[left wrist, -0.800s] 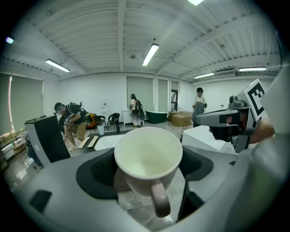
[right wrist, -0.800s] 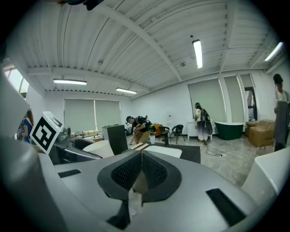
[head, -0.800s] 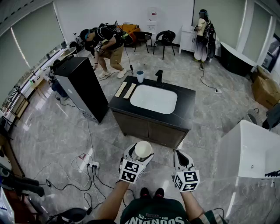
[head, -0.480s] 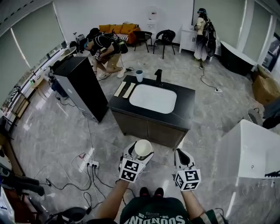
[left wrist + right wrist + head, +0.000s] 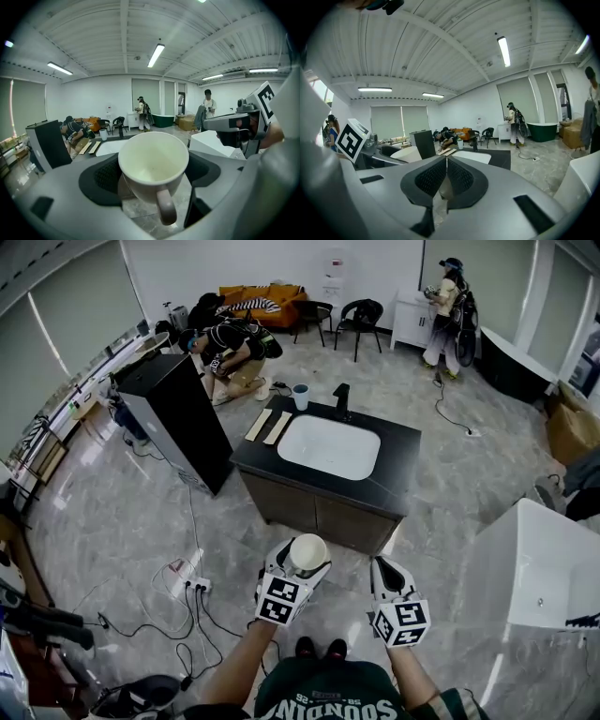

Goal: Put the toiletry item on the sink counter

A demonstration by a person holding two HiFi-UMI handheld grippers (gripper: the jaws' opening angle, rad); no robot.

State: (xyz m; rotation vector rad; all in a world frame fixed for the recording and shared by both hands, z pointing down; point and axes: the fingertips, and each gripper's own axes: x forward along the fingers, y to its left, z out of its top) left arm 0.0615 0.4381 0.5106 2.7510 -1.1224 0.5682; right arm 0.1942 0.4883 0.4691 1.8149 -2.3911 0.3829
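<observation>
Found bench (image 5: 398,463) ahead, well apart, carrying basin (image 5: 328,448), black faucet (image 5: 342,401) and blue cup (image 5: 300,399). Noted black cabinet (image 5: 178,423) just left of it and cables (image 5: 183,592) on floor. Held white mug (image 5: 152,161) upright in left tool (image 5: 300,568), pinching its body, handle toward camera. Held right tool (image 5: 444,180) pressed together, empty, alongside.

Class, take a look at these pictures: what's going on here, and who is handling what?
A person stands facing a black sink counter, a claw in each hand. The left claw grips a cream mug upright, its handle pointing back toward the person. The right claw is shut and empty. The mug has not reached the counter, which lies ahead of the person and already carries a pale cup beside the black tap.
</observation>
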